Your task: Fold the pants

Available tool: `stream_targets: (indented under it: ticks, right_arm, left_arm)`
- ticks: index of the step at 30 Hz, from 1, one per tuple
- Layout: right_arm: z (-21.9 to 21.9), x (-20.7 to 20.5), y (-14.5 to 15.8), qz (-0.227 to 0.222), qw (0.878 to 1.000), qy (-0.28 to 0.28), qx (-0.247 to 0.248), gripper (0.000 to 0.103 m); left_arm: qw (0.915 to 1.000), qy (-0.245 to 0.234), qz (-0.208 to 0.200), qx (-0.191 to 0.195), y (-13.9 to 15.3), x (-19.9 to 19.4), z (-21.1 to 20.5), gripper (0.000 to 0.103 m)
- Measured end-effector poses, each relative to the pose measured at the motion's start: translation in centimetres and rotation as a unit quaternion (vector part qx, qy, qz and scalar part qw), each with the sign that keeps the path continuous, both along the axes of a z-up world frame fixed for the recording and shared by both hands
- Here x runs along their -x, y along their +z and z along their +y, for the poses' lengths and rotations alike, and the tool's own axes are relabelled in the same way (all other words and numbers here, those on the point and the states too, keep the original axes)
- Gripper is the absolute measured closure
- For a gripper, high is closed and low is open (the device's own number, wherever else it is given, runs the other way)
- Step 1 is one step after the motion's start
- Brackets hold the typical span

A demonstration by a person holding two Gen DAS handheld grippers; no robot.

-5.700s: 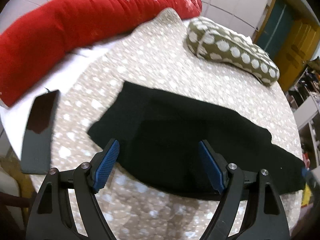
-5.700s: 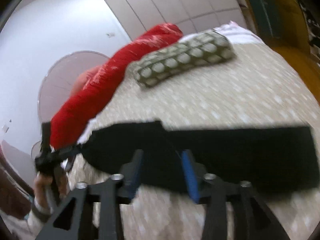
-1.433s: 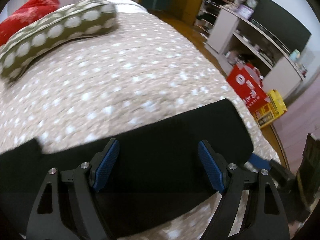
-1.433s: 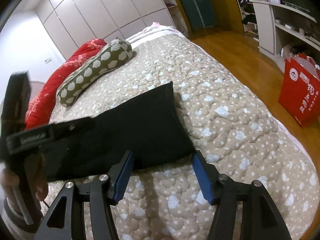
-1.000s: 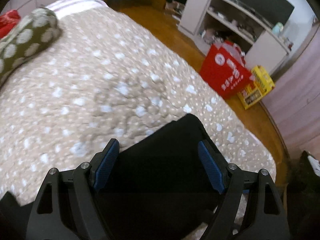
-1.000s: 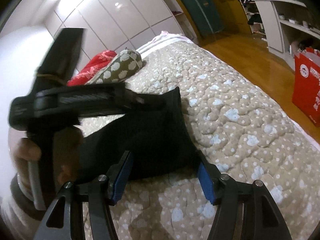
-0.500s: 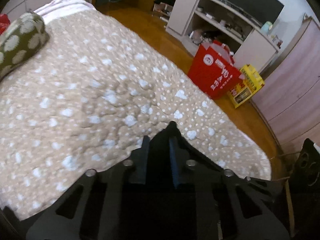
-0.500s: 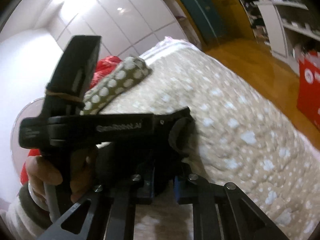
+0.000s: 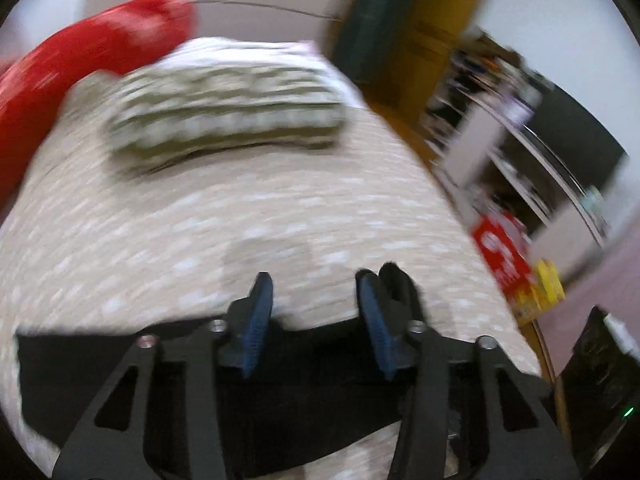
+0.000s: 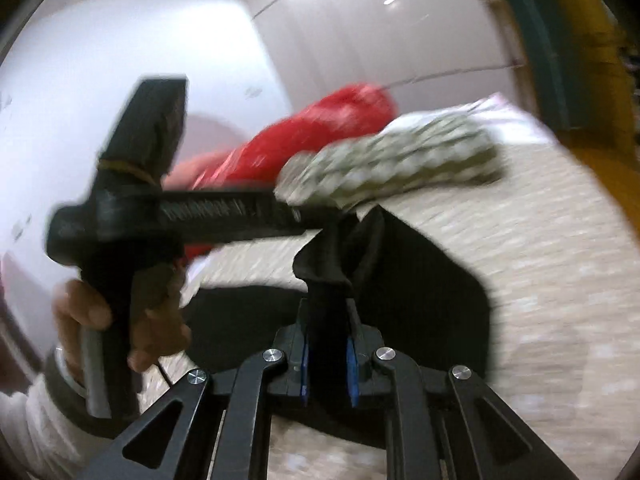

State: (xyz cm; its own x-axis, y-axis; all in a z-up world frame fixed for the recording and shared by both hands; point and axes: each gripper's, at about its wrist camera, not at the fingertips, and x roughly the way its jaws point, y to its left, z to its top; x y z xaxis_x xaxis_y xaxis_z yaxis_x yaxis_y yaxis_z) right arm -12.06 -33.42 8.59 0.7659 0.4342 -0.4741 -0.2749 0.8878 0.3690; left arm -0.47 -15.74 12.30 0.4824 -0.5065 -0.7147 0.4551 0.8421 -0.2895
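The black pants (image 9: 312, 364) lie on the dotted beige bedspread, below my left gripper in the left wrist view. My left gripper (image 9: 316, 292) has its blue pads apart, with a tuft of black cloth (image 9: 394, 280) by the right pad. In the right wrist view my right gripper (image 10: 326, 344) is shut on a raised fold of the pants (image 10: 332, 264), with the rest of the pants (image 10: 432, 292) draped beyond. The left gripper's body (image 10: 192, 220), held in a hand, reaches to the same fold from the left. Both views are blurred.
A green dotted bolster (image 9: 228, 116) and a red bolster (image 9: 80, 48) lie at the head of the bed. The bed's edge drops on the right to a wooden floor with a red bag (image 9: 500, 252), a yellow box and white shelves (image 9: 512, 140).
Half a second ago my left gripper was shut on the pants' end; now its pads stand apart. Both grippers have swung toward the head of the bed, the right one carrying the cloth.
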Motion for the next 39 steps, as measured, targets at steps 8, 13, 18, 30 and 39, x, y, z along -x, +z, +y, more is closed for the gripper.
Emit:
stream_targets:
  ticks: [8, 13, 18, 30, 39]
  right_arm:
    - [4.0, 0.3, -1.8, 0.063, 0.993, 0.093, 0.028, 0.071]
    - [-3.2, 1.6, -0.8, 0.041, 0.997, -0.054, 0.029, 0.071]
    - [-4.6, 0.0, -3.8, 0.092, 0.990, -0.094, 0.047, 0.071]
    - [-4.2, -0.5, -2.5, 0.071, 0.994, -0.084, 0.020, 0.070]
    - [-1.3, -3.9, -5.2, 0.114, 0.989, -0.070, 0.070, 0.070]
  left_arm:
    - [0.9960, 0.064, 0.063, 0.000, -4.7, 1.2, 6.2, 0.058]
    - [0.9973, 0.037, 0.063, -0.010, -5.6, 2.4, 3.9, 0.038]
    - [0.9962, 0.032, 0.066, -0.046, -7.5, 2.5, 0.5, 0.038]
    - [0.9980, 0.007, 0.033, -0.052, -6.0, 3.5, -0.4, 0.089]
    - [0.9965, 0.036, 0.050, -0.055, -7.8, 2.5, 1.3, 0.087]
